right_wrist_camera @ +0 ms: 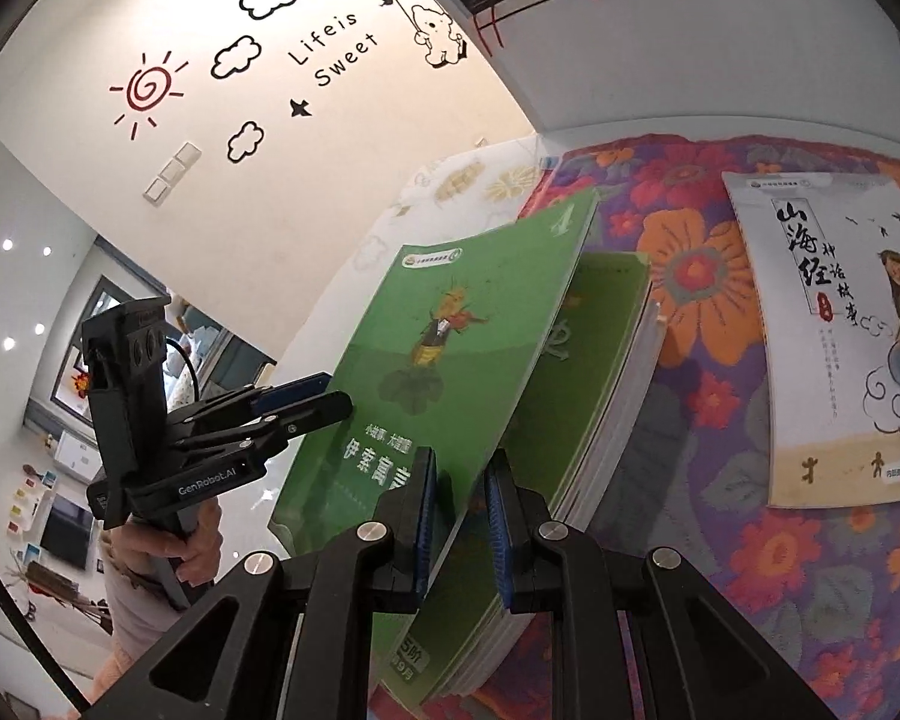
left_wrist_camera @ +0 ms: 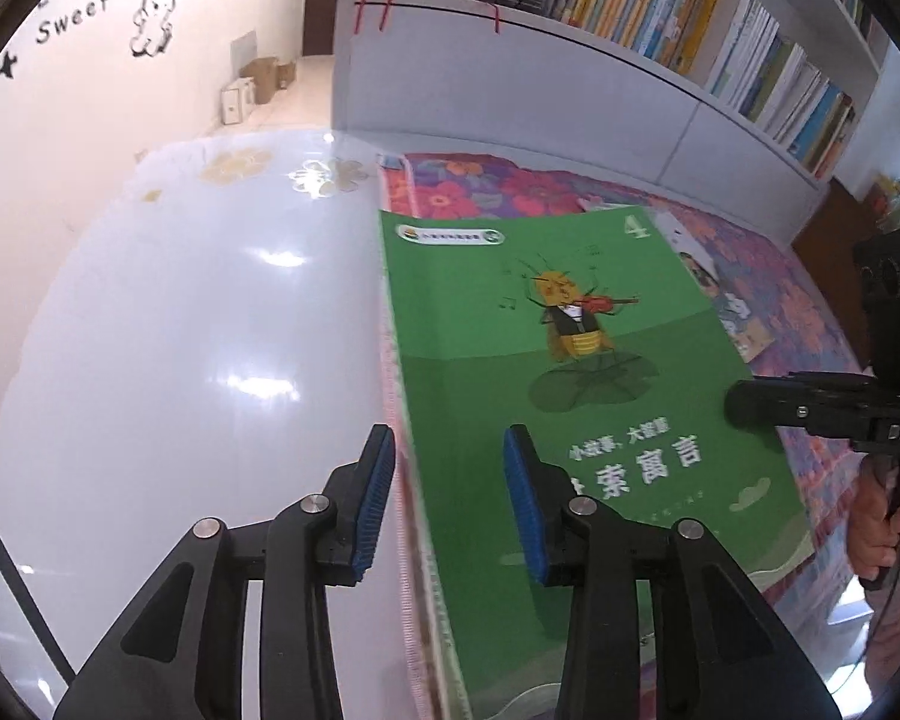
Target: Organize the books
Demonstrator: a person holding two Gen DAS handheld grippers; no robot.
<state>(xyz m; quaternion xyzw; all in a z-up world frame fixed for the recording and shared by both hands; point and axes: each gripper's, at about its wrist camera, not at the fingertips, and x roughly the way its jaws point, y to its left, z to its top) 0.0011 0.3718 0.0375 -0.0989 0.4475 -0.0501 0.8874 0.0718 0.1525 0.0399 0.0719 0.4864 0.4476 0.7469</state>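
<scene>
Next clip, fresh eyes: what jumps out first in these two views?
A bright green book with a violin-playing insect on its cover fills the middle, tilted above a stack of green books; the right gripper is clamped on its near edge, the left gripper straddles its left edge. It sits on a loud floral mat, with a white book lying flat at right.

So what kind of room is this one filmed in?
Probably a child's room or home reading corner: white shelves packed with books, cartoon wall stickers, and picture books lying on a flowered cloth.
</scene>
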